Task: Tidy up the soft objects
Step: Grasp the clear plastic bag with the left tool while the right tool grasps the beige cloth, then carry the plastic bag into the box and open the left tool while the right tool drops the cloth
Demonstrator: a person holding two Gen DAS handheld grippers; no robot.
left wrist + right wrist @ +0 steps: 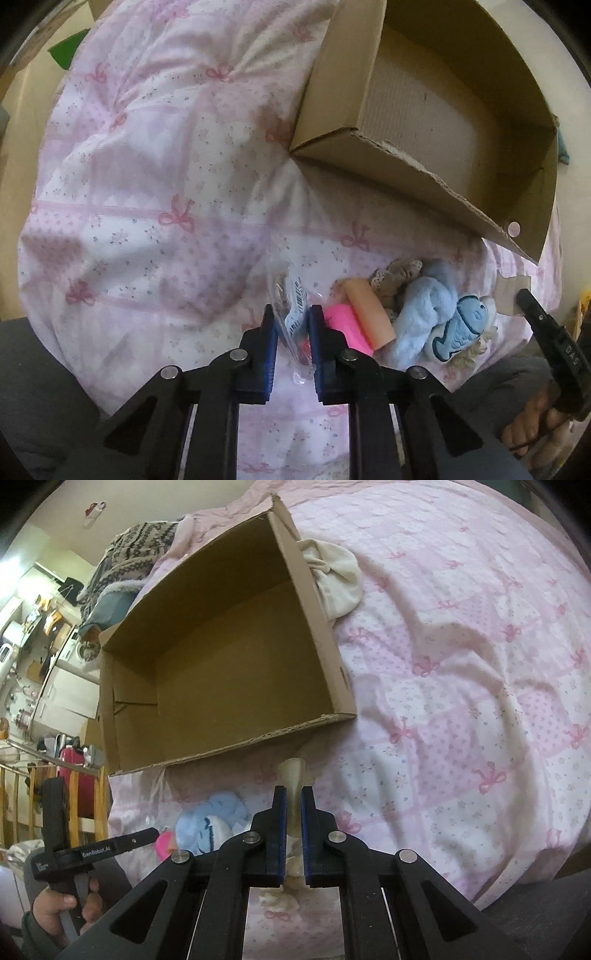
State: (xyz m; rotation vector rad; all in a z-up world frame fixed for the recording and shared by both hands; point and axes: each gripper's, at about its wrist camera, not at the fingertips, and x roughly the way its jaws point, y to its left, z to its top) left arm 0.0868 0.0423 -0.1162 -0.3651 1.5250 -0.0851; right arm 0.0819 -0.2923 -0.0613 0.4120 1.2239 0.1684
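Clear plastic packet [291, 314], printed with a barcode: sitting between the blue pads of the left tool [291, 314], whose fingers are pressing in on it from both sides, over the pink bow-print bedspread [147, 166] near the bed's near edge.

Cream-coloured soft item [293, 794]: being pinched between the narrow-set pads of the right tool [293, 797], its flared end sticking out past the tips and its crumpled white remainder [280, 901] trailing below the fingers.

Loose pile, lying on the bedspread just right of the left tool: a hot-pink roll [347, 328] touching a peach roll [369, 314], a beige lace scrunchie [395, 280] behind them, and a light-blue plush toy [436, 314] with an embroidered face.

Open cardboard box [221, 657]: resting on the bed beyond the pile, nothing showing inside, one edge torn.

Cream cloth bundle [336, 579]: lying against the box's far outer wall.

Patterned knit garment [136, 546]: heaped at the bed's far corner.
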